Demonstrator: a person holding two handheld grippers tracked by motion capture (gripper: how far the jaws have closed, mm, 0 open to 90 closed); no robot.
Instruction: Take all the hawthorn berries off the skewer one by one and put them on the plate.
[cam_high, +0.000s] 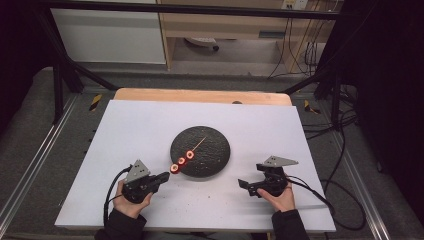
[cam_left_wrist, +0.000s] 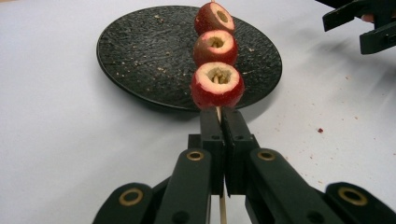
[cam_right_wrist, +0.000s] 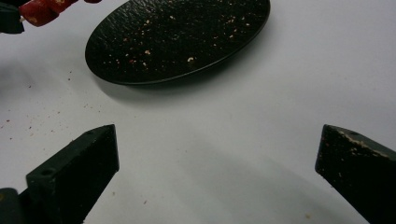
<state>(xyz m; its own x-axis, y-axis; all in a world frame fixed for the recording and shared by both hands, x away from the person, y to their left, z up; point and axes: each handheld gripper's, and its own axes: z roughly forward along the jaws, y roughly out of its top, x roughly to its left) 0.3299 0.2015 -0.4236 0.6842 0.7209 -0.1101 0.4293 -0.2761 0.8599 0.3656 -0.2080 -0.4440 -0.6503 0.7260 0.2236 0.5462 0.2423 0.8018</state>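
Left gripper (cam_left_wrist: 219, 122), clamped shut on the skewer (cam_left_wrist: 218, 113); its long axis runs straight ahead, carrying three red fruits (cam_left_wrist: 217, 85) over the black plate (cam_left_wrist: 140, 56). Right gripper (cam_right_wrist: 217, 158), jaws wide and empty, rests well apart on the counter (cam_high: 150, 130).

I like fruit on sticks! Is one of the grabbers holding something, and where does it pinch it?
Yes. The left gripper pinches the skewer by its bare wooden end, just below the lowest of three cored red fruits. The right gripper is open, holding nothing.
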